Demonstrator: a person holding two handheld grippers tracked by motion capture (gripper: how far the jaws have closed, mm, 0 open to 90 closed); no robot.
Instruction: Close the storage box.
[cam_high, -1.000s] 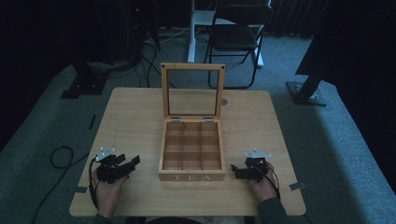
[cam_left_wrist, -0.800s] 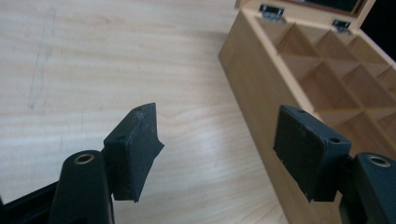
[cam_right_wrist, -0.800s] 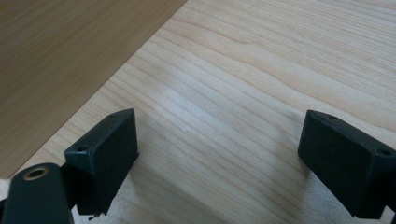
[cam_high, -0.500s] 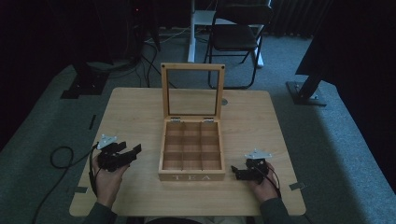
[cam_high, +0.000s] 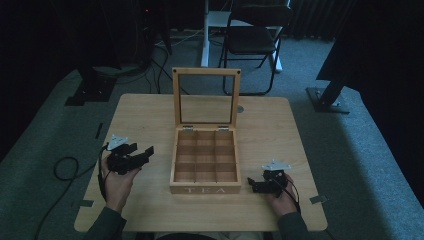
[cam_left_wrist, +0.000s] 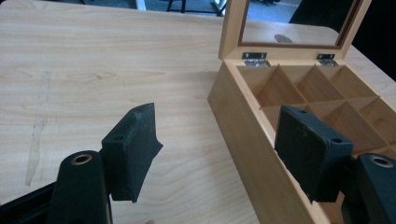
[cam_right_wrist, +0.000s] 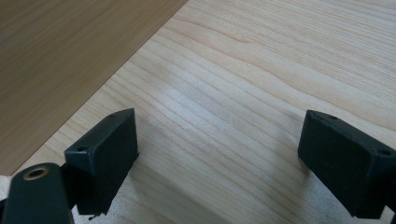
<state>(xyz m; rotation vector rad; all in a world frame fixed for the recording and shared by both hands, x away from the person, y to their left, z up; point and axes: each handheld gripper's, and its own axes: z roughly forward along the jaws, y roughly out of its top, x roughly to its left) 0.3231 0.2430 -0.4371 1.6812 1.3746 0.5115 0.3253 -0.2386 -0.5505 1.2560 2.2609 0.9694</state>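
Note:
A wooden tea box (cam_high: 205, 162) marked TEA stands open in the middle of the table, its glass-paned lid (cam_high: 205, 97) upright. Its compartments (cam_left_wrist: 327, 93) hold nothing. My left gripper (cam_high: 145, 152) hovers left of the box, raised off the table and pointing at the box's left wall (cam_left_wrist: 250, 140); it is open with nothing between its fingers (cam_left_wrist: 133, 149). My right gripper (cam_high: 252, 185) rests low on the table by the box's front right corner, open and empty, with the box's side (cam_right_wrist: 70, 56) at its left.
The light wooden table (cam_high: 280, 130) has bare room on both sides of the box. A small round mark (cam_high: 240, 108) sits behind the lid. A black chair (cam_high: 252, 40) and stand legs (cam_high: 327, 97) are on the carpet beyond the table.
My left gripper has lifted and moved forward and right toward the box's left side. The right gripper has stayed where it was.

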